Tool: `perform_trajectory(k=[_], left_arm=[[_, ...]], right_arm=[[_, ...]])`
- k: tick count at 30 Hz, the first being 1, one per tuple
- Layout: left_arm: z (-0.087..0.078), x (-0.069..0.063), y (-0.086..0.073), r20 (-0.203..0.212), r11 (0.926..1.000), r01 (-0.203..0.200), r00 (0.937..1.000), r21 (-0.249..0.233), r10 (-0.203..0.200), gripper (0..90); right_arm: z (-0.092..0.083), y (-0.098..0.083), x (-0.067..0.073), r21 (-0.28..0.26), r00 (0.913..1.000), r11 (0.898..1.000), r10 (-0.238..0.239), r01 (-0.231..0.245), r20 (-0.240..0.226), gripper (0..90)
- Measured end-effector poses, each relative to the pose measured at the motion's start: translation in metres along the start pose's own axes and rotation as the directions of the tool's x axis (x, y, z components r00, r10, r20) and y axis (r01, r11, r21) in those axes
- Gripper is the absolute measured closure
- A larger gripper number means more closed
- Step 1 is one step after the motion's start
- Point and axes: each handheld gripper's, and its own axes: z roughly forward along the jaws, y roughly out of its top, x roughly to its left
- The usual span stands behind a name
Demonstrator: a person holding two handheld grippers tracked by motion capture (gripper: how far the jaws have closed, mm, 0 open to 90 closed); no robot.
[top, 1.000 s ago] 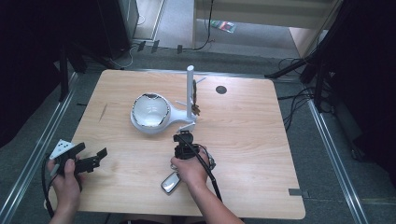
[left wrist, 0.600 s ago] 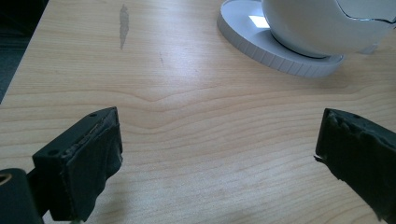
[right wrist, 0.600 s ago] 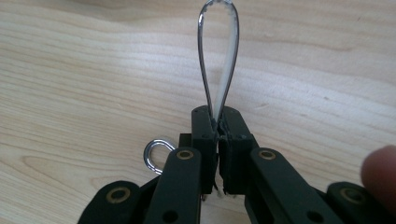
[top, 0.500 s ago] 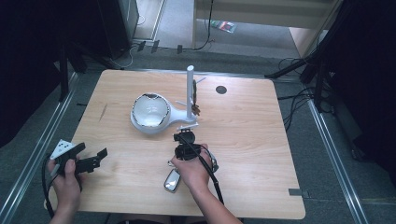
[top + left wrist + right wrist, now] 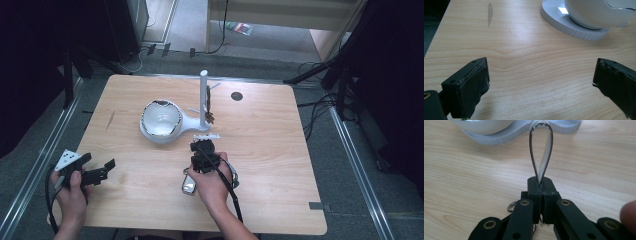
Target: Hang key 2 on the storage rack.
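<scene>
Near the front edge of the tabletop, a thin metal loop (image 5: 541, 147) is clamped in the closed right tongs (image 5: 542, 191) and has just been lifted slightly toward the white stand (image 5: 165, 131), suggesting hanging next, while the left tongs (image 5: 541, 82) are held open.

A light wooden desk (image 5: 260, 130) carries the things. A white stand (image 5: 172, 131) with bowl and post rests on it. A silver watch (image 5: 189, 184) lies near the front edge.
</scene>
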Motion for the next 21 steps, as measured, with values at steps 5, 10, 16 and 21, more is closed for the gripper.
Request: perform_trajectory(k=[5, 10, 16, 21], left_arm=[[0.0, 0.0, 0.0, 0.0, 1.0, -0.001, 1.0, 0.002, 0.001, 1.1], [0.0, 0.0, 0.0, 0.0, 1.0, -0.003, 1.0, 0.002, 0.003, 1.1], [0.0, -0.001, 0.0, 0.0, 1.0, -0.003, 1.0, 0.002, 0.003, 1.1], [0.0, -0.001, 0.0, 0.001, 1.0, -0.004, 1.0, 0.004, 0.004, 1.1]], right_arm=[[-0.007, -0.001, -0.001, -0.076, 0.9998, 0.997, -0.017, 0.017, 0.005, 89.2], [-0.014, -0.001, -0.002, -0.125, 0.9997, 0.992, -0.021, 0.022, 0.009, 89.2], [-0.02, -0.001, -0.004, -0.176, 0.9994, 0.984, -0.031, 0.033, 0.016, 89.3], [-0.027, 0.0, -0.006, -0.228, 0.9989, 0.973, -0.042, 0.046, 0.021, 89.4]])
